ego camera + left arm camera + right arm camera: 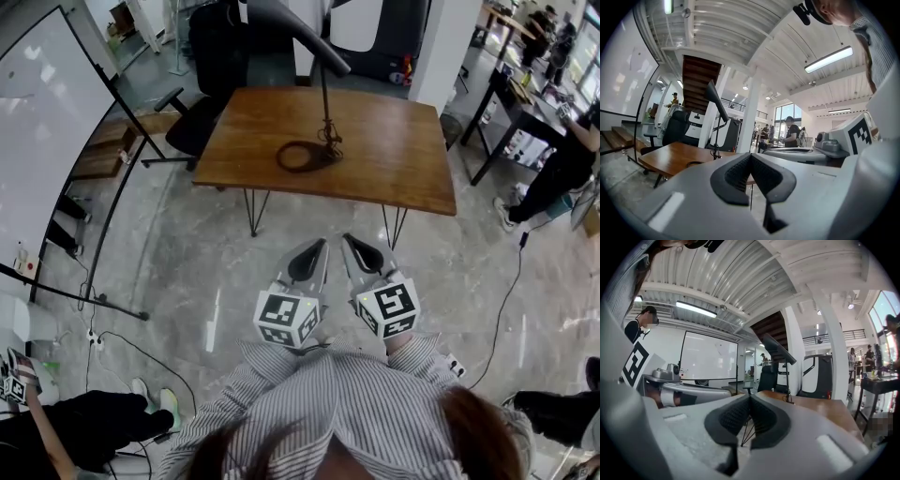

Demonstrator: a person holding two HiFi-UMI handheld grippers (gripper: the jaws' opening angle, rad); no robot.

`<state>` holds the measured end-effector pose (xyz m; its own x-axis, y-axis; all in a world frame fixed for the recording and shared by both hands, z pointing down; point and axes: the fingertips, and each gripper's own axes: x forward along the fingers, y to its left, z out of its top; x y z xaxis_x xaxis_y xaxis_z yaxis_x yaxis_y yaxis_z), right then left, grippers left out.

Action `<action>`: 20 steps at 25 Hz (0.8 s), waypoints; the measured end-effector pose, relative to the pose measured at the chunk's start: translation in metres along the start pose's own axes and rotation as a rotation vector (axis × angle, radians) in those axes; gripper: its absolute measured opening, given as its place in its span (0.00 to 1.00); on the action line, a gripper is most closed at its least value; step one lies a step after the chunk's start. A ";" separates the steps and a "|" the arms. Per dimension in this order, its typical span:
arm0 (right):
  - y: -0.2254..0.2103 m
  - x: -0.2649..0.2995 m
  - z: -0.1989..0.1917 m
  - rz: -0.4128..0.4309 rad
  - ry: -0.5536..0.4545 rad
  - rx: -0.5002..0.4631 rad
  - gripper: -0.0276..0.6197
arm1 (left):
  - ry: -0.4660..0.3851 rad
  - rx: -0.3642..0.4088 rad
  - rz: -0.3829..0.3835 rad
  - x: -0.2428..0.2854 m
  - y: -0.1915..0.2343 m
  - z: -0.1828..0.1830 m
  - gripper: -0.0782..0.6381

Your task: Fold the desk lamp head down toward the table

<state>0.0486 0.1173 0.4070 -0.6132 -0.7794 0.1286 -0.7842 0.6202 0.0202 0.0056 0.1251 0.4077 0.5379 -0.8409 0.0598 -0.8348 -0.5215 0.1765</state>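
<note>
The black desk lamp stands near the middle of the wooden table (403, 164). Its ring base (300, 156) lies flat, a thin stem (325, 98) rises from it, and the long head (298, 30) slants up above the far edge. Both grippers are held close to my body, well short of the table and over the floor. My left gripper (320, 246) and right gripper (348, 240) sit side by side, each shut on nothing. In the left gripper view the lamp head (715, 96) shows beyond the shut gripper (750, 156). In the right gripper view the lamp head (778, 348) stands behind the shut gripper (750, 398).
A black office chair (199, 120) stands at the table's far left corner. A whiteboard on a stand (47, 131) fills the left side. A black desk (514, 105) and a person (562, 169) are at the right. Cables (122, 342) run across the marble floor.
</note>
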 end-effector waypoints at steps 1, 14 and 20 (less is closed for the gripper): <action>-0.002 0.000 -0.001 0.001 -0.001 0.001 0.04 | -0.001 -0.001 0.003 0.002 0.000 0.000 0.12; -0.031 -0.003 -0.012 0.020 -0.037 0.023 0.04 | -0.003 -0.047 0.045 0.025 -0.002 -0.017 0.12; -0.047 0.026 -0.020 0.022 -0.020 0.039 0.04 | -0.008 -0.068 0.031 0.052 0.020 -0.019 0.12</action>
<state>0.0717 0.0694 0.4290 -0.6321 -0.7673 0.1085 -0.7731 0.6340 -0.0207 0.0187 0.0736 0.4331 0.5111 -0.8575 0.0585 -0.8408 -0.4847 0.2413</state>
